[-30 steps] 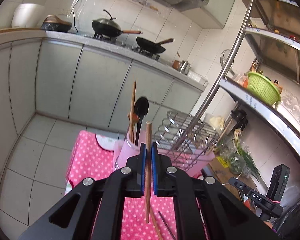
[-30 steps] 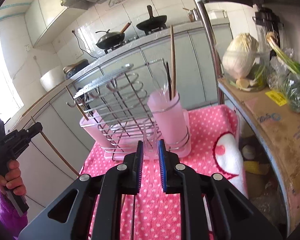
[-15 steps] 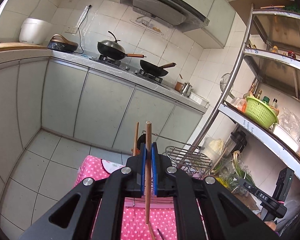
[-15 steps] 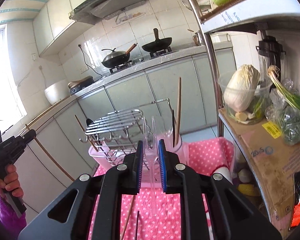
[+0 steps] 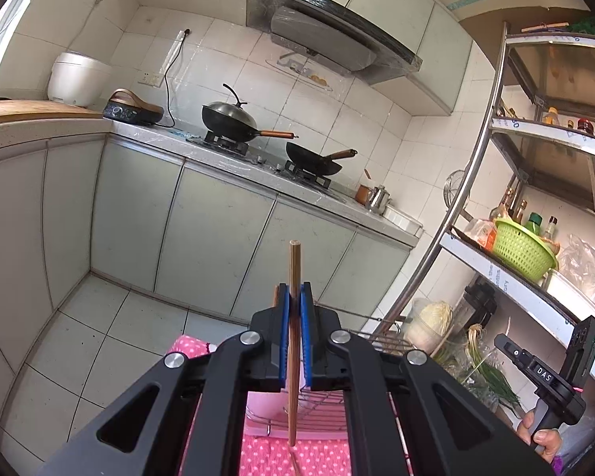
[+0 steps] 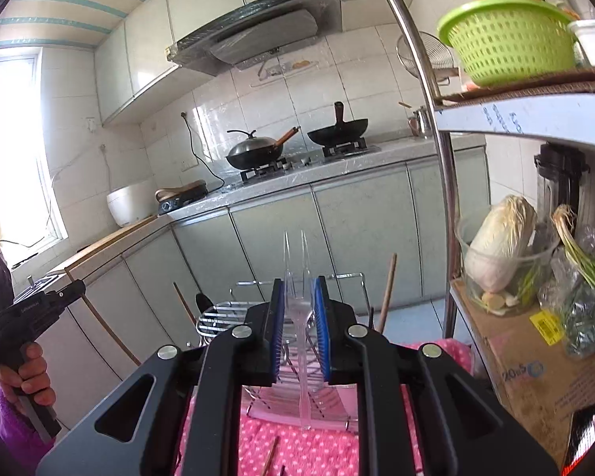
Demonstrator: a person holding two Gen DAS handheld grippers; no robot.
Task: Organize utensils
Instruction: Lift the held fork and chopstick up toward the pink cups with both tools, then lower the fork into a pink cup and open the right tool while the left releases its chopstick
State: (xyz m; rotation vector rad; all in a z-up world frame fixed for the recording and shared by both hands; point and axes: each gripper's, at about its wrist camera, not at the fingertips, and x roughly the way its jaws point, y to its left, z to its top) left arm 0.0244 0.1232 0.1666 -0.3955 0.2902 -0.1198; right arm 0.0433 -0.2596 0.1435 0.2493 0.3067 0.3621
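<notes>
Left gripper [image 5: 296, 309] fingers clamp a wooden chopstick [image 5: 293, 357] upright, lower tip over the pink dotted cloth [image 5: 317, 456]. Right gripper [image 6: 300, 305] fingers pinch a clear plastic fork [image 6: 300, 317], tines up, hard to see against the wire dish rack [image 6: 234, 317]. Pink holder [image 5: 263, 404] mostly hidden behind the fingers.

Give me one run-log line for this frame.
left gripper: shut on wooden chopstick, upright | right gripper: shut on clear plastic fork, tines up | both above dish rack

Pink white-dotted cloth [image 6: 317, 452], brown chopstick [image 5: 294, 277], green basket [image 6: 507, 39].
</notes>
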